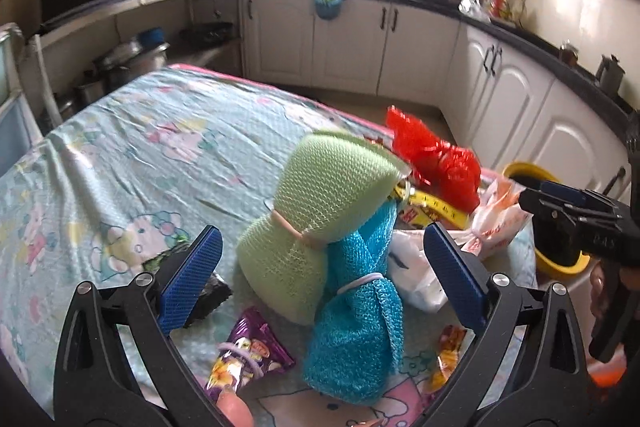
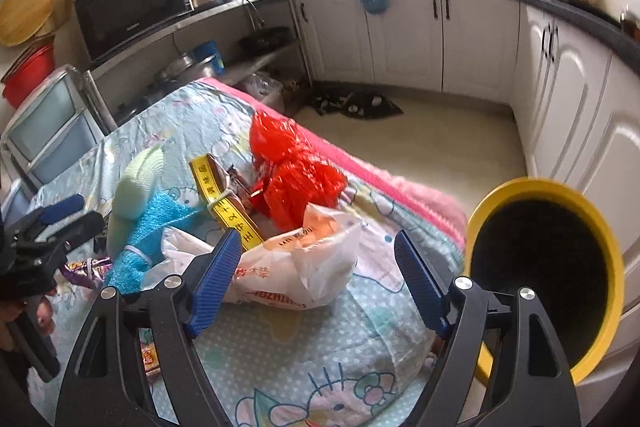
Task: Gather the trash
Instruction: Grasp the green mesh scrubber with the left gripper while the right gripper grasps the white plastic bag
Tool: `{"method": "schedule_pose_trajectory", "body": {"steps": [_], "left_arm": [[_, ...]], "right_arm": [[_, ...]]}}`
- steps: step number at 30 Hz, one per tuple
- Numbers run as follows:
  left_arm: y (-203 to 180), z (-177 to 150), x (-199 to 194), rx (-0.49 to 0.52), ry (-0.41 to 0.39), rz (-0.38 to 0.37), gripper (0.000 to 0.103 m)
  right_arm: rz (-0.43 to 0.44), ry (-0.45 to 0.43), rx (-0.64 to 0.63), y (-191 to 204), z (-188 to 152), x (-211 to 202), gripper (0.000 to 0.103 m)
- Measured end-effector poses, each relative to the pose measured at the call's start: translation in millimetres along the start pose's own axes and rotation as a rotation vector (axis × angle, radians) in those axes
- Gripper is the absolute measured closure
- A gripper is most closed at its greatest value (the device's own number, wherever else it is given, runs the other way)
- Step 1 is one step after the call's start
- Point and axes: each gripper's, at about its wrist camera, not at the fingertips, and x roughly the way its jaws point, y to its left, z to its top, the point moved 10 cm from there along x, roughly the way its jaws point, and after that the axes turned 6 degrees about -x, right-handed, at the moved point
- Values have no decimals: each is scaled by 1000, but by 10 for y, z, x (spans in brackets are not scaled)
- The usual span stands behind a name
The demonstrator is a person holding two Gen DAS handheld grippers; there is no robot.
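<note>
Rolled cloths (image 1: 320, 227) lie on the table (image 1: 120, 147), bin (image 2: 544, 275) standing right.

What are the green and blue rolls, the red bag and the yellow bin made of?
Green roll and blue roll: knobbly woven cloth, matte, likely microfibre. Red bag: thin crinkled plastic film, glossy, translucent. Yellow bin: looks like smooth rigid plastic, with a dark liner or interior.

Two cloth rolls (image 1: 320, 227), two plastic bags (image 2: 296, 267), one bin (image 2: 544, 267).
</note>
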Motion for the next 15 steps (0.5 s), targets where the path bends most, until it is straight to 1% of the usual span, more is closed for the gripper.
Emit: {"method": "schedule_pose_trajectory", "body": {"steps": [5,7,10,12,13,15], "left_arm": [[-29,52,237,45,39,3,10],[-33,92,301,57,46,3,10],[-38,142,402,47,65,-20,10],[-14,147,473,25,88,-35,10],[1,138,514,15,104,-38,10],[5,129,564,7,121,-47,10]], "right_arm": [[22,30,49,-47,-38,140,28],[36,40,66,-57,-42,162,31],[63,57,89,-66,-58,204,39],[88,71,104,-59,-71,229,52],[98,75,111,-54,-80,236,54],[104,80,116,-44,-79,237,61]]}}
